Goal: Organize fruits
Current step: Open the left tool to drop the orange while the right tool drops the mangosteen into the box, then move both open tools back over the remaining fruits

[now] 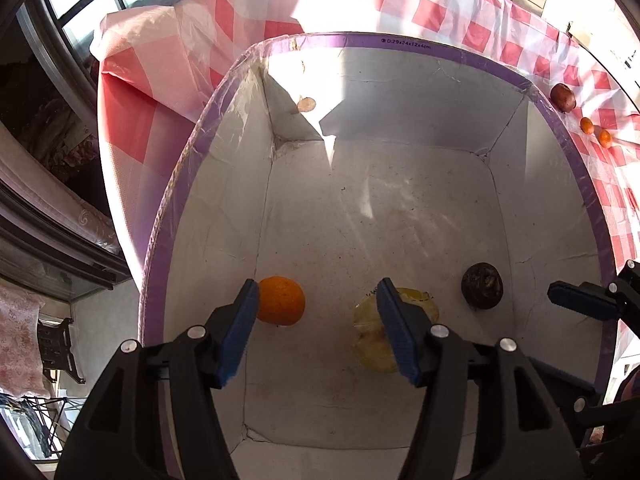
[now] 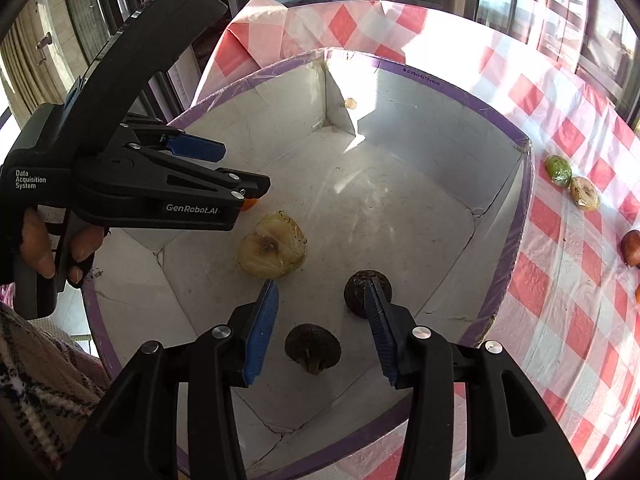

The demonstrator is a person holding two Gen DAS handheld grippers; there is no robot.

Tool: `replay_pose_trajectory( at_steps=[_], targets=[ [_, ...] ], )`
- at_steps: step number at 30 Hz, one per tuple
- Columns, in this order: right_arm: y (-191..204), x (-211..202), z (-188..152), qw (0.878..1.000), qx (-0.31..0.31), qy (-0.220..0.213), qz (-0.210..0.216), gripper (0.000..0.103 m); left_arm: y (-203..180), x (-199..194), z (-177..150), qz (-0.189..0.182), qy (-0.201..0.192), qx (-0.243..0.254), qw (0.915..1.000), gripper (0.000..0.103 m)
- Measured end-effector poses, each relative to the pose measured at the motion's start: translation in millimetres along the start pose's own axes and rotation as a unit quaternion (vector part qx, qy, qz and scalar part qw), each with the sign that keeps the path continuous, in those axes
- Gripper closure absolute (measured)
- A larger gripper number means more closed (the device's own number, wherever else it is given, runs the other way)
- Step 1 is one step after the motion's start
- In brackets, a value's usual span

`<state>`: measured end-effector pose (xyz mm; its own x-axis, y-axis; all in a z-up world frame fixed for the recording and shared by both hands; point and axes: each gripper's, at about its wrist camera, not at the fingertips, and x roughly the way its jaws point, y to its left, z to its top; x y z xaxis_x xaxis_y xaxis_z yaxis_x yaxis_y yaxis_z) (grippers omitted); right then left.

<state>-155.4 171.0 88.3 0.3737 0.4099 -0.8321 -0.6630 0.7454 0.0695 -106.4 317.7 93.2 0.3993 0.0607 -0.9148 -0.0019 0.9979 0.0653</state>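
Each hand-held gripper, left (image 1: 318,320) and right (image 2: 322,320), hangs apart inside the box (image 2: 516,240) over 4 fruits.

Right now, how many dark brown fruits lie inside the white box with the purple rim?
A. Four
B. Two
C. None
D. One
B: the right wrist view shows two dark brown fruits on the floor of the box, one beside the right tool and another nearer the camera.

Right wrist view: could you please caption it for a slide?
Open right gripper above two dark fruits in a purple-rimmed box.
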Motion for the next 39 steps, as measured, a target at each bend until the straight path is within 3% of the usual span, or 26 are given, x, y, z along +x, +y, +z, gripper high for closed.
replay_pose_trajectory(
  at_steps=[6,14,22,26,29,34,39],
  targets=[
    [0.3,0.7,1.3,1.0,0.006,-0.005,0.0,0.055,-1.1,-1.8,0.6,-0.004,-0.003,0.004,1.0,0.03],
    [5.9,1.3,-3.9,1.0,-0.013,-0.01,-0.004,0.044,-4.7,-0.2,0.6,0.008,0.0,0.011,0.9999,0.025],
    [4.2,-1.7,-5.3,1.0,-0.016,-0.019,-0.002,0.044,-1.7,2.3,1.1,0.024,0.003,0.002,0.9997,0.023],
    [-16.0,-27.6,-2.9,0.996,0.041,-0.067,0.032,0.044,-1.7,3.4,1.1,0.043,0.006,-0.001,0.999,0.023],
    [-50.9,-43.6,-5.1,0.991,0.101,-0.093,0.009,0.041,-0.8,-0.8,1.4,0.072,-0.006,-0.012,0.9973,0.022],
    [-138.7,-62.5,-34.3,0.962,0.247,-0.11,-0.031,0.036,-4.1,-21.5,5.6,0.127,-0.053,-0.06,0.9887,0.016],
    [-212.2,-70.4,-84.5,0.936,0.329,-0.08,-0.094,0.033,-49.9,-59.5,26.6,0.114,-0.125,-0.061,0.9837,0.009]
  ],
)
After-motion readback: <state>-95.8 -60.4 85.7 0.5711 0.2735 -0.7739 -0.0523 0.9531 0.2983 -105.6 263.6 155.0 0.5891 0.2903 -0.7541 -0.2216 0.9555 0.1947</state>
